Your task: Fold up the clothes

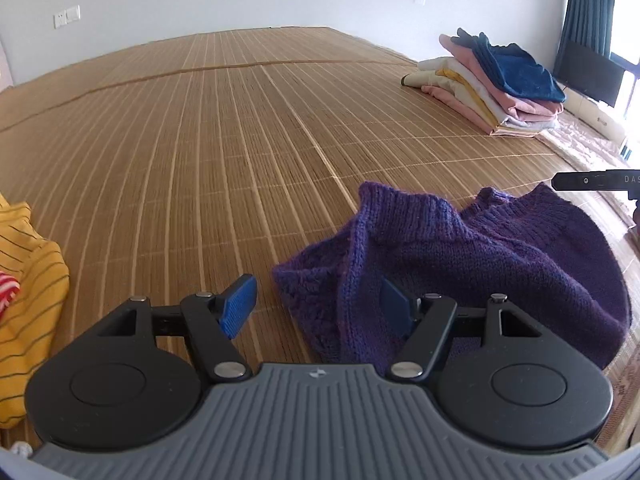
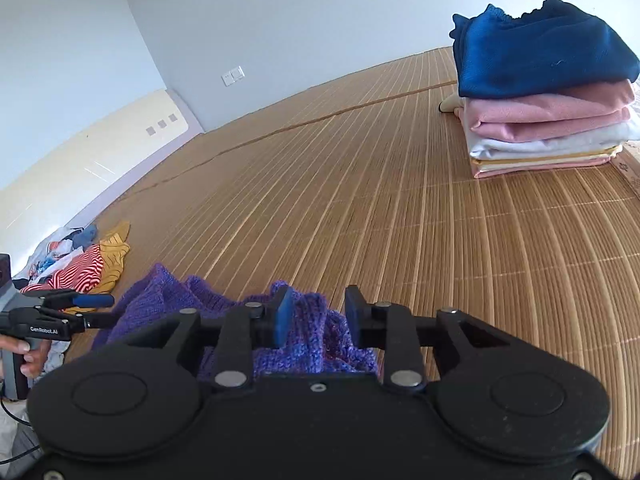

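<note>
A crumpled purple knitted sweater [image 1: 480, 264] lies on the bamboo mat [image 1: 224, 152]. My left gripper [image 1: 316, 308] is open just above the mat. Its right pad is over the sweater's left edge and its left pad is over bare mat. My right gripper [image 2: 320, 316] is open, half spread, with a raised fold of the sweater [image 2: 312, 344] between its fingers. In the left wrist view the right gripper's tip [image 1: 596, 181] shows beyond the sweater's far right corner. In the right wrist view a hand [image 2: 28, 356] holds the left gripper [image 2: 100, 310] at the sweater's left side.
A stack of folded clothes [image 1: 500, 84] [image 2: 548, 92], with a dark blue one on top, stands at the far right of the mat. A loose pile with a yellow striped garment [image 1: 28, 300] [image 2: 92, 264] lies at the left. Bare mat [image 2: 360, 200] stretches beyond the sweater.
</note>
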`<state>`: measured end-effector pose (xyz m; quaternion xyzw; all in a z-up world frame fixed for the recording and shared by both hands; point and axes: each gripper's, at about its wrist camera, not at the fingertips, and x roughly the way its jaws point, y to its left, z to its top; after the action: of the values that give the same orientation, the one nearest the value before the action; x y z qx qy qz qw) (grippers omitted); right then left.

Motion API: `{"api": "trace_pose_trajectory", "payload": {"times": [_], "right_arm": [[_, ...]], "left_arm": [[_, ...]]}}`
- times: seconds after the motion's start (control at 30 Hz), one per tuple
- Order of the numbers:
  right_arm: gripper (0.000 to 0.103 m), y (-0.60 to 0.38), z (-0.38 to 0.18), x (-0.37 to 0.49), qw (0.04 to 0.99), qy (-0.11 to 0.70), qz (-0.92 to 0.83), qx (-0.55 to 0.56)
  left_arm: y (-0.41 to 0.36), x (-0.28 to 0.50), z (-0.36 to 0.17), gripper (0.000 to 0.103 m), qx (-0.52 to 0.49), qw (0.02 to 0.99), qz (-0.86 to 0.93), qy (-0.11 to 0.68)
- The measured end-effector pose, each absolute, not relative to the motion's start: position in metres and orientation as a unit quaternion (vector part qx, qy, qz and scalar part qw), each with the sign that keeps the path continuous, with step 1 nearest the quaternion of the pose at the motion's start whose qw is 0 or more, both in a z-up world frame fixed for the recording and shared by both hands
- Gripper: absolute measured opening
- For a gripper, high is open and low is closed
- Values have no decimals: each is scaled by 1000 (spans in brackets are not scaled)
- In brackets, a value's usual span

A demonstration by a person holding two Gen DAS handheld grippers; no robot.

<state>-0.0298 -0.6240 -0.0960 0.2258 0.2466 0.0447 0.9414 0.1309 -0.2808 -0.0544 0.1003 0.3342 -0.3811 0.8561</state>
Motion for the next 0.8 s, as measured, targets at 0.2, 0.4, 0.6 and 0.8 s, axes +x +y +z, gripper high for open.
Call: {"api": "trace_pose_trajectory", "payload": {"times": [0.2, 0.4, 0.6, 0.8], "right_arm": [[65, -610, -89, -51, 937, 262, 61, 223], [67, -589, -92, -44, 942, 274, 61, 185], [55, -585, -104, -34, 946, 274, 47, 165], [13, -583, -90, -52, 967, 192, 29, 164]], "left_arm": [[-288, 112, -58, 73, 100, 862, -420, 265], [-319, 114, -68, 69, 142, 858, -428, 246], [-326, 127, -82, 13, 145, 863, -404, 266], [-305, 132, -70, 8, 114, 882, -371, 268]]}}
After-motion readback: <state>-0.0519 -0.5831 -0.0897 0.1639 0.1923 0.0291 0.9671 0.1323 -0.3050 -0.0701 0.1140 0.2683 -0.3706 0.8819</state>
